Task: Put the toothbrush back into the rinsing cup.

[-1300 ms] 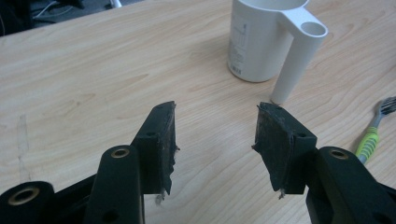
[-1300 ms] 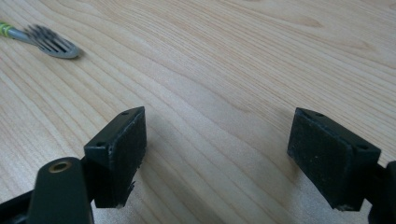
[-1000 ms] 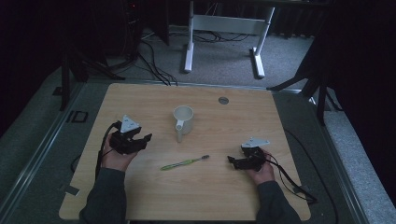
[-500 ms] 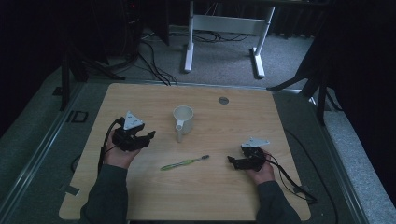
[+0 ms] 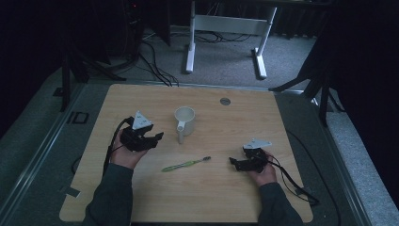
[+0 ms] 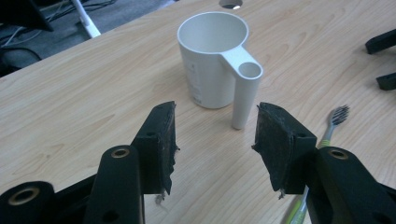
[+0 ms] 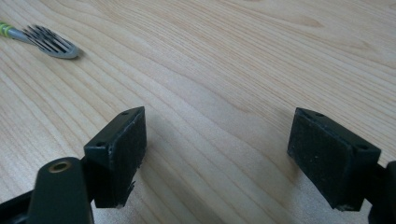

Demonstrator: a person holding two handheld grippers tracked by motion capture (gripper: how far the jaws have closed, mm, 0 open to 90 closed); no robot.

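In the left gripper view the toothbrush (image 6: 327,135) shows its bristle head and a short run of green handle, the rest hidden behind the right-hand one of the fingers (image 6: 275,144), and two black tips of the right gripper (image 6: 384,60) are cut off by the picture's right edge. In the right gripper view the toothbrush (image 7: 44,43) is cut by the left edge (bristles and neck remain). In the high view the round fitting (image 5: 225,101) near the bench's (image 5: 235,202) far edge is too small to identify.

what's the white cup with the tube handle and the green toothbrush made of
White cup with tube handle: likely matte plastic, with an even, dull, thin-walled rim. Green toothbrush: probably plastic, slightly translucent green handle with dark bristles. Both rest on the wood-grain table.
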